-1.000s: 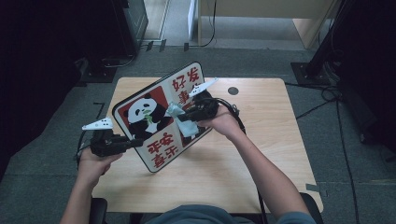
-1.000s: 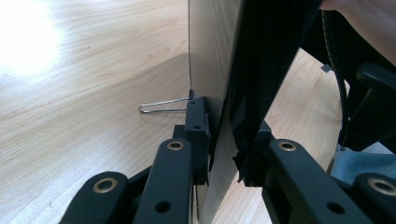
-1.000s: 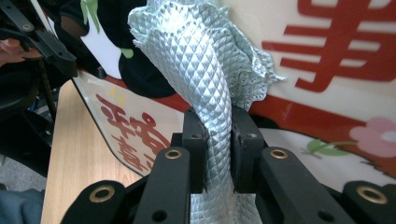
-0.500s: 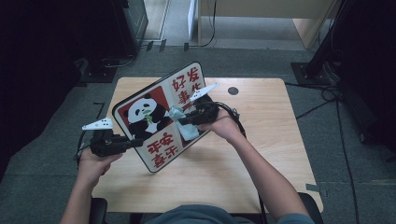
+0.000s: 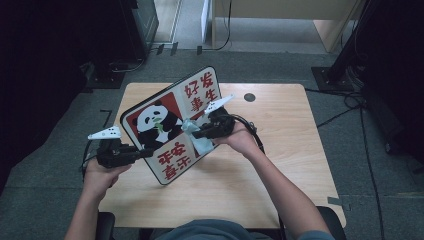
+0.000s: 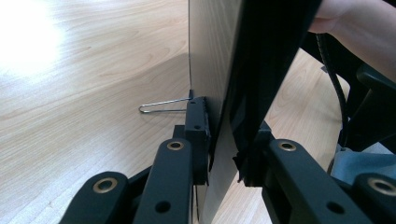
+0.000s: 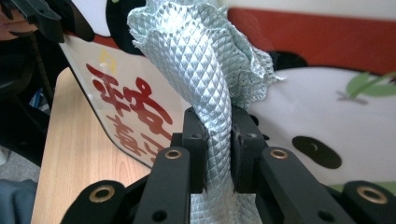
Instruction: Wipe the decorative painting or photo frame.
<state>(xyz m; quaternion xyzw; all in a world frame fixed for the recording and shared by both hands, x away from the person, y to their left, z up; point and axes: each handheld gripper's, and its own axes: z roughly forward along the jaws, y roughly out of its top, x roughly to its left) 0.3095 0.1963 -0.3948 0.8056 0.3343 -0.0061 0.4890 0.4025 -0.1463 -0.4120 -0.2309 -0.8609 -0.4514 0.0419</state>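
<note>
The high view looks down from above the person's side of the desk (image 5: 280,200) and faces forward, far enough back to show all four desk edges and the floor around them. The left gripper view sits very close, low by the desk top, and looks along its two black jaws at the thin edge of the panda board (image 6: 224,84). The right gripper view is also very close and looks along its jaws at the pale blue cloth (image 7: 210,70) and the board's picture side (image 7: 355,116), and the high view shares that same board (image 5: 167,125) and cloth (image 5: 192,131).
</note>
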